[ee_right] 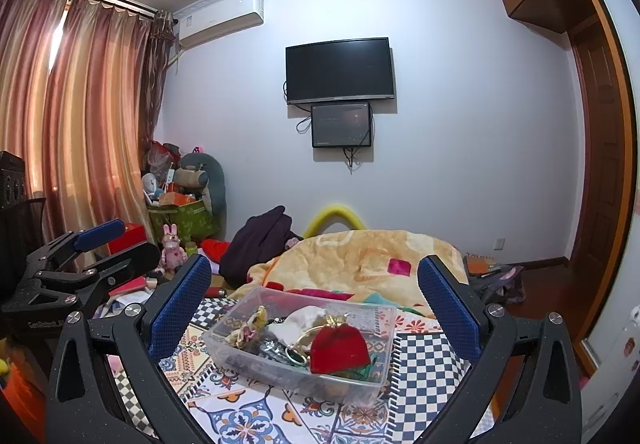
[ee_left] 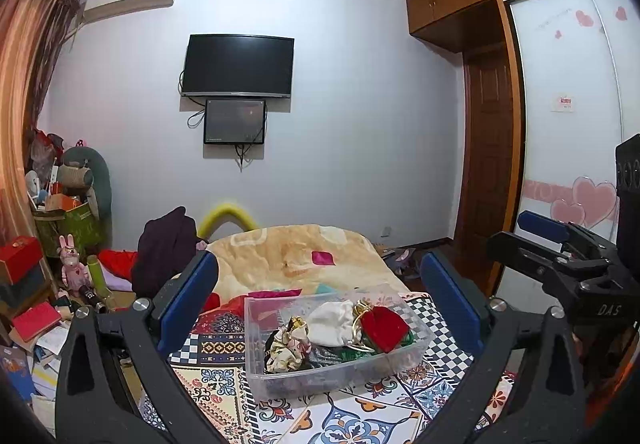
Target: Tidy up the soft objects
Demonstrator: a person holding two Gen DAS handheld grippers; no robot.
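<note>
Now, box: a clear plastic box (ee_left: pixel 256 348) sits on the patterned bedspread (ee_left: pixel 224 384), between and just beyond both grippers.
Contents: a red pouch (ee_left: pixel 386 328), a white pouch (ee_left: pixel 332 322) and a floral pouch (ee_left: pixel 288 344) lie inside, bunched together and touching.
Left gripper: left gripper (ee_left: pixel 318 304) is spread wide with nothing between its blue pads (ee_left: pixel 188 300); it hangs clear of the box.
Right gripper: right gripper (ee_right: pixel 314 304) is released too, its jaws wide apart and grasping nothing.
Bed: a beige blanket (ee_left: pixel 280 248) lies behind the box.
Wall: a dark television (ee_left: pixel 238 66) hangs above a smaller screen (ee_left: pixel 235 121).
</note>
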